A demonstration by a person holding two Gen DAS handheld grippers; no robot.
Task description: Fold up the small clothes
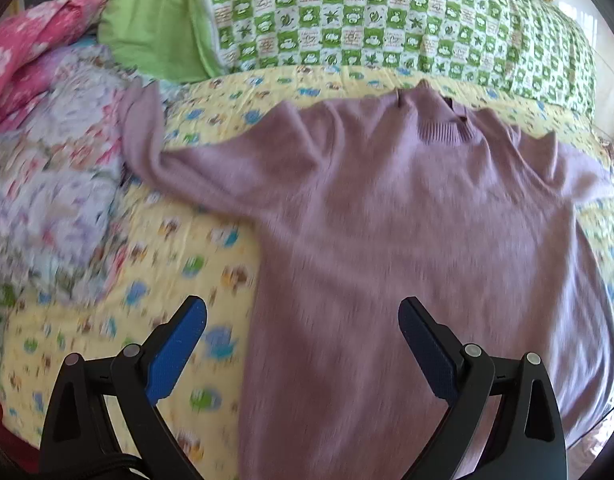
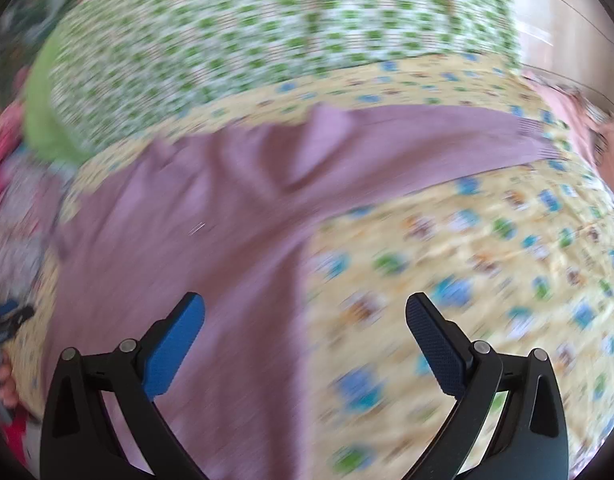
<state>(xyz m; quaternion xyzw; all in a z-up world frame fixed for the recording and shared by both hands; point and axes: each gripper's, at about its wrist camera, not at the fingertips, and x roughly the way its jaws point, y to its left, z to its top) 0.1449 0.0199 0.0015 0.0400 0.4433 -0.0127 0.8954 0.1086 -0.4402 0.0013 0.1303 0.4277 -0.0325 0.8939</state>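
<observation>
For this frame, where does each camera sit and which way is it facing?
Left wrist: on the left gripper, above the sweater body, facing the collar and pillow; open blue fingers show.
Right wrist: on the right gripper, over the sweater's side edge, facing its sleeve; open fingers show, and at far left a hand.
Shared: sweater, yellow sheet, pillow.

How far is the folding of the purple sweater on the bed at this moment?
Done: the purple sweater lies spread flat on the yellow bedsheet, collar toward the green checked pillow, both sleeves out to the sides. In hand: nothing; the left claw and the right claw are both open and empty above the sweater's edges. Left: every fold, since no sleeve or hem is turned in yet.
</observation>
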